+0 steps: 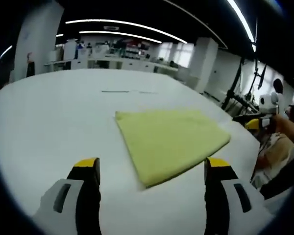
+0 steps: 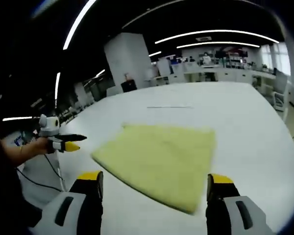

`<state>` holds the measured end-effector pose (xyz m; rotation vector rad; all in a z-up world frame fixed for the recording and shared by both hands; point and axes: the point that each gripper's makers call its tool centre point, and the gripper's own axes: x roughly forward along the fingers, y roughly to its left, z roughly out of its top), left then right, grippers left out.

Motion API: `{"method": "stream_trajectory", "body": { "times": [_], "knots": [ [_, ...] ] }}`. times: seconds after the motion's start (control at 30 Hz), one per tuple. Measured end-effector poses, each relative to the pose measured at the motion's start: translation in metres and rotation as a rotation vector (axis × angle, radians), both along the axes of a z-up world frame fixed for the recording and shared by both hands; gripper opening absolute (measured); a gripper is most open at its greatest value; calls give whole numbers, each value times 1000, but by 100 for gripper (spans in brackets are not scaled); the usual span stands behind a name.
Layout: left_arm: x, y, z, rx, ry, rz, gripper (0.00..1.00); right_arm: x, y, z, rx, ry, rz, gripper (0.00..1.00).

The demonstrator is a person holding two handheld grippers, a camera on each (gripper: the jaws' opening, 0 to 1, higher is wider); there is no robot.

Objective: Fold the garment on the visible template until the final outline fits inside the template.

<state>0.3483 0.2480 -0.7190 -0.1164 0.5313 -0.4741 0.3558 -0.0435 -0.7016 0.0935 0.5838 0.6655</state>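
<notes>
Yellow garment (image 1: 171,144) lies folded flat mid-worktop (image 1: 54,117), at twelve o'clock ahead of the left hand-held gripper (image 1: 152,171), jaws spread and empty. Right hand-held gripper (image 2: 154,186) likewise agape, holding nothing. Risk: template outline isn't discernible, so a careless regrasp could drag the cloth askew.
</notes>
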Motion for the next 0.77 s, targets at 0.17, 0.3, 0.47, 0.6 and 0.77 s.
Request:
{"method": "stream_trajectory", "body": {
  "times": [0.17, 0.3, 0.47, 0.6, 0.77],
  "knots": [
    [-5, -1, 11, -15, -6, 0, 94, -5, 6, 16, 0, -27, 19, 99],
    [-7, 2, 15, 15, -14, 6, 99, -9, 6, 23, 0, -39, 21, 99],
    [-11, 7, 19, 11, -16, 18, 99, -13, 3, 25, -18, -54, 19, 99],
    [-14, 11, 19, 19, -19, 32, 99, -14, -1, 26, -36, -70, 14, 99],
    [-18, 16, 19, 45, -17, 36, 99, -15, -3, 27, -38, -78, 8, 99]
  ]
}}
